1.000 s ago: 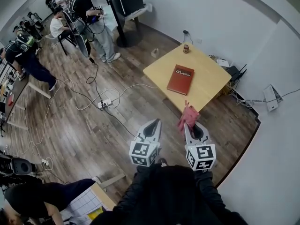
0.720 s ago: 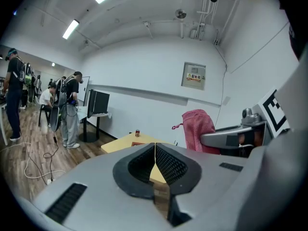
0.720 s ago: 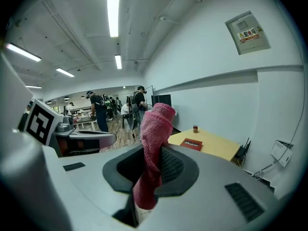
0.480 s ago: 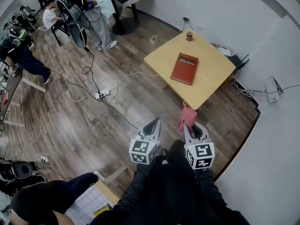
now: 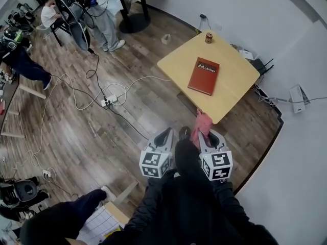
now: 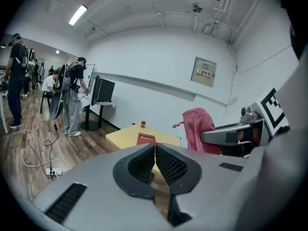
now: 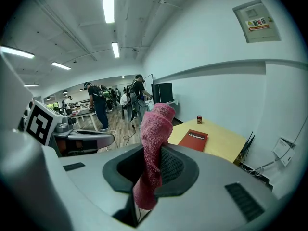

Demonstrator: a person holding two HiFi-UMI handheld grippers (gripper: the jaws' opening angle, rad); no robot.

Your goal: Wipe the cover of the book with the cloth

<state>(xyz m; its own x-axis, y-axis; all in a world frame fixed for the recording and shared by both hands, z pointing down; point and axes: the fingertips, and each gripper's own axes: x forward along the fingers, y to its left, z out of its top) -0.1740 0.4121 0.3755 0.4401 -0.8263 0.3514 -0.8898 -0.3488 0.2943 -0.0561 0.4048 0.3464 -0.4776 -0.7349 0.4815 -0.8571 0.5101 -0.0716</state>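
A red book (image 5: 204,76) lies flat on the square yellow table (image 5: 179,65), also seen ahead as the book (image 7: 193,140) and the book (image 6: 145,139). My right gripper (image 5: 203,132) is shut on a pink cloth (image 5: 201,124), which sticks up from the jaws as the cloth (image 7: 155,148). The cloth hangs short of the table's near corner, well away from the book. My left gripper (image 5: 168,135) is shut with nothing in it, its jaws meeting in the left gripper view (image 6: 154,146). Both grippers are held over the wooden floor.
A small can (image 5: 208,38) stands at the table's far corner. Cables and a power strip (image 5: 108,102) run over the floor at the left. Several people stand and sit at the far left (image 5: 97,9). A white wall (image 5: 306,152) closes the right side.
The view has shifted forward a little, so the table and book sit slightly nearer. Both grippers keep their pose, the cloth still held. A dark shoe now shows between them.
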